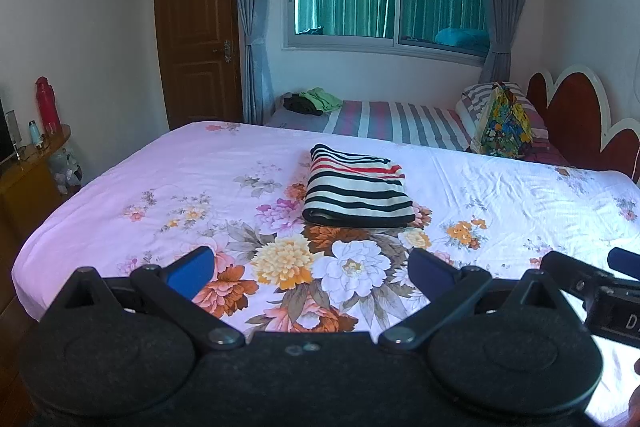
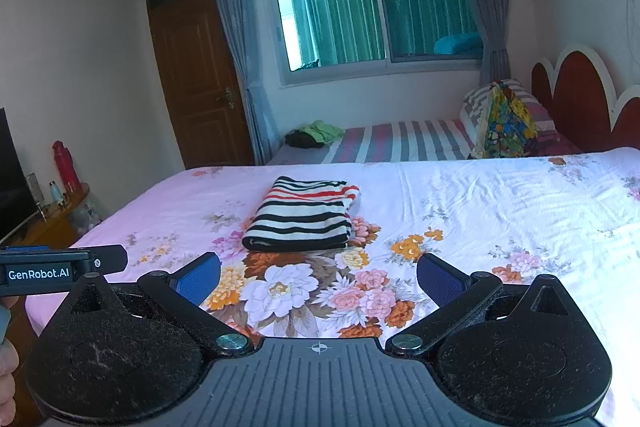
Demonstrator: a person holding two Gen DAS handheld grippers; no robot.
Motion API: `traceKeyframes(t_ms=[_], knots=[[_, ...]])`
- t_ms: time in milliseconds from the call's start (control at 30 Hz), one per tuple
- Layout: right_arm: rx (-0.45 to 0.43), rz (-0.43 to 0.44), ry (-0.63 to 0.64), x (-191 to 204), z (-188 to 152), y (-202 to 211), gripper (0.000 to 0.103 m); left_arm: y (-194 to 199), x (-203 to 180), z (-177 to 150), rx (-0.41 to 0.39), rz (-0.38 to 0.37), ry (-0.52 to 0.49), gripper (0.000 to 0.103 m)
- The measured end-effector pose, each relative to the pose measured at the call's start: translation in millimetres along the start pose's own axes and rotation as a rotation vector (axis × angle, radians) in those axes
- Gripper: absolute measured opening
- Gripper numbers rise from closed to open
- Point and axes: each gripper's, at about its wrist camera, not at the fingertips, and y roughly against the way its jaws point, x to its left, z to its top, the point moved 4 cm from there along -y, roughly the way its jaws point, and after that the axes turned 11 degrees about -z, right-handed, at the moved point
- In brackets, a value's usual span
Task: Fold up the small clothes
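Observation:
A folded garment with black, white and red stripes (image 1: 358, 193) lies flat on the floral bed sheet (image 1: 160, 187), in a neat rectangle. It also shows in the right wrist view (image 2: 304, 217). My left gripper (image 1: 312, 267) is open and empty, hovering over the near part of the bed, well short of the garment. My right gripper (image 2: 318, 277) is open and empty, also held back from the garment and to the right of the left one. The right gripper's body shows at the edge of the left wrist view (image 1: 600, 291).
A second bed with a striped sheet (image 1: 396, 121) stands behind, holding a small pile of green and dark clothes (image 1: 314, 101) and a colourful bag (image 1: 506, 123). A wooden cabinet with red bottles (image 1: 48, 107) is at the left. A door (image 1: 196, 31) and window are beyond.

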Motion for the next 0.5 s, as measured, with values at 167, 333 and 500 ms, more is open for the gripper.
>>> traceKeyframes(t_ms=[167, 333, 500], knots=[[0.002, 0.001, 0.001, 1.6, -0.2, -1.2, 0.103, -1.7, 2.2, -1.1, 0.004, 0.001, 0.004, 0.102], [0.011, 0.002, 0.005, 2.7, 0.4, -6.8, 0.103, -8.1, 2.7, -4.3, 0.015, -0.007, 0.008, 0.102], [0.032, -0.003, 0.009, 2.1, -1.3, -19.1, 0.103, -14.4, 3.3, -3.9, -0.017, 0.003, -0.011, 0.099]])
